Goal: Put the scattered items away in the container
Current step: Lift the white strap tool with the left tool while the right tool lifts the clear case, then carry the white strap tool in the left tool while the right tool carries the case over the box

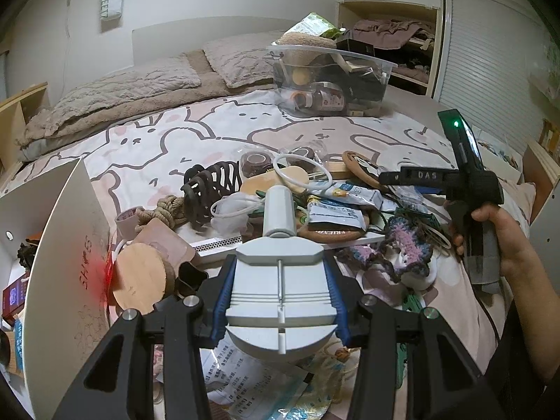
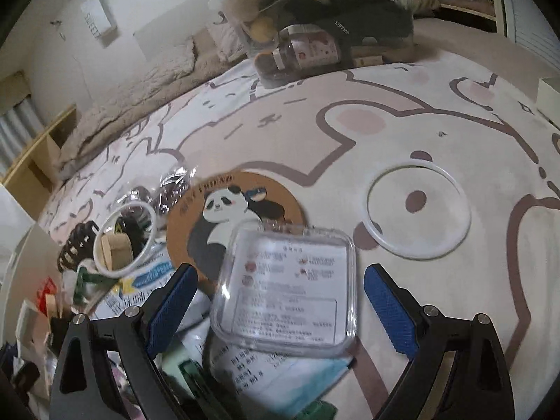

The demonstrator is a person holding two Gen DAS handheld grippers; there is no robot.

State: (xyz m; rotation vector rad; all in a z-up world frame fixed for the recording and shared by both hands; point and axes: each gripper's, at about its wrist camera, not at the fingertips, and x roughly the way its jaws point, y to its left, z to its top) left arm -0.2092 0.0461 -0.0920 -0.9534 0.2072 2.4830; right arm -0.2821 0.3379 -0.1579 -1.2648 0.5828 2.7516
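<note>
The left gripper [image 1: 281, 301] is closed on a grey plastic tool [image 1: 280, 280], its blue-padded fingers [image 1: 220, 301] pressing both flanks of the tool's wide base while the tool's narrow neck projects forward beyond the fingertips. Ahead of those fingers, scattered items lie heaped on the bed [image 1: 140, 140]: a dark hair claw [image 1: 210, 189] ahead and to the left, a round wooden piece [image 1: 141, 280] close on the left, a crocheted piece [image 1: 402, 245] to the right, and a white ring [image 1: 302, 171] straight ahead past the tool's neck. The clear container [image 1: 332, 80] stands well beyond the heap, far ahead of the fingers, already holding several things. The right gripper [image 2: 276, 311] has its fingers [image 2: 388, 311] spread wide, touching nothing. A clear square case [image 2: 287, 287] with a printed sheet inside lies between them, apart from both pads, nearer the left one. Just beyond the case lies a round panda coaster [image 2: 224, 210], partly covered by it. A white ring [image 2: 418, 210] lies flat on the bed ahead and to the right of the fingers, and a second white ring [image 2: 124, 238] sits ahead to the left. The container [image 2: 315, 17] appears far ahead at the top of this view. In the left wrist view, a hand [image 1: 497, 241] holds the right gripper's handle to the right.
</note>
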